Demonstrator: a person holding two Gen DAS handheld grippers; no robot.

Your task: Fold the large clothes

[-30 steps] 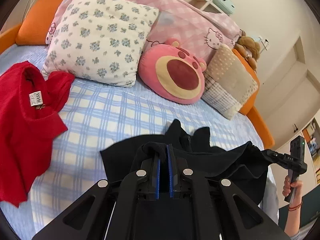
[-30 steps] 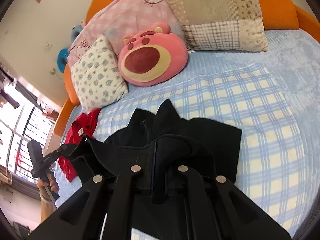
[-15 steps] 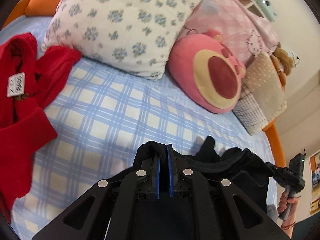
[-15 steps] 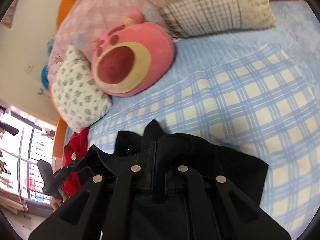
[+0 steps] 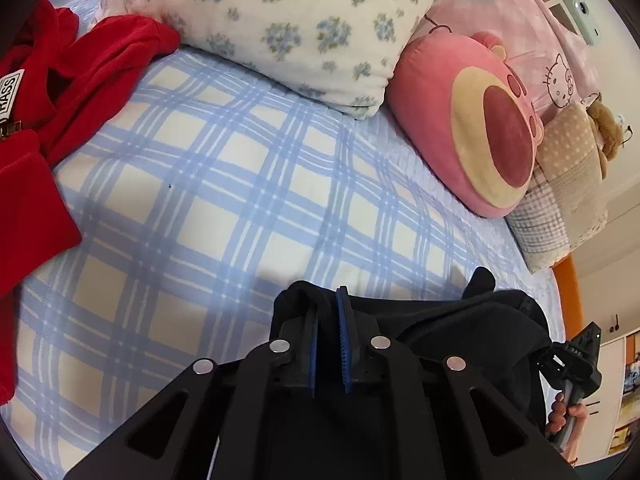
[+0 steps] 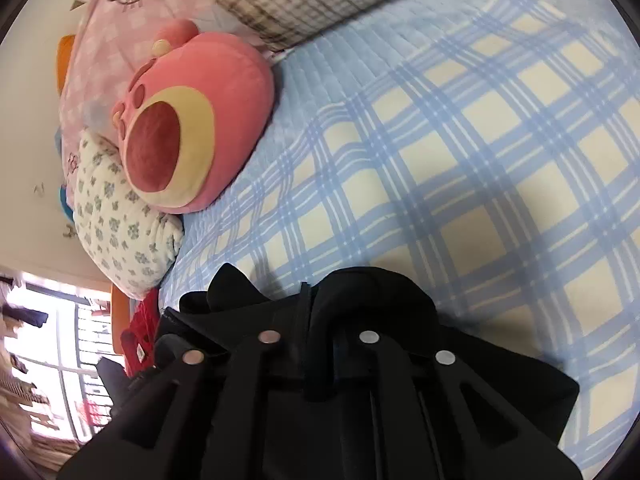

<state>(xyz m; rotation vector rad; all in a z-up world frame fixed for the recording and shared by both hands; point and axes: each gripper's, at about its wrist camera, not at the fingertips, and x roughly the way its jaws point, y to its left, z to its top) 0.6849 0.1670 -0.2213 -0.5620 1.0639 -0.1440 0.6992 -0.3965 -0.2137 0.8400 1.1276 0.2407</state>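
Note:
A black garment (image 5: pixel 460 320) hangs between my two grippers over the blue plaid bed cover (image 5: pixel 240 184). My left gripper (image 5: pixel 328 304) has its blue-padded fingers slightly apart with a fold of black cloth draped over the left finger. My right gripper (image 6: pixel 316 304) is shut on another edge of the black garment (image 6: pixel 372 292), whose cloth covers its fingertips. The right gripper's handle and a hand (image 5: pixel 576 364) show at the right edge of the left wrist view. A red garment (image 5: pixel 44 112) lies at the left of the bed.
A floral pillow (image 5: pixel 280 20), a pink bear cushion (image 5: pixel 472 128), a patchwork pillow (image 5: pixel 568 184) and a pink Hello Kitty pillow (image 5: pixel 532 28) line the head of the bed. An orange bed frame (image 5: pixel 568 292) edges the right side. A window (image 6: pixel 48 360) lies beyond the left.
Both grippers have moved forward and lower over the bed with the black garment, toward the pillows. The left gripper's blue pads now stand a little further apart than before.

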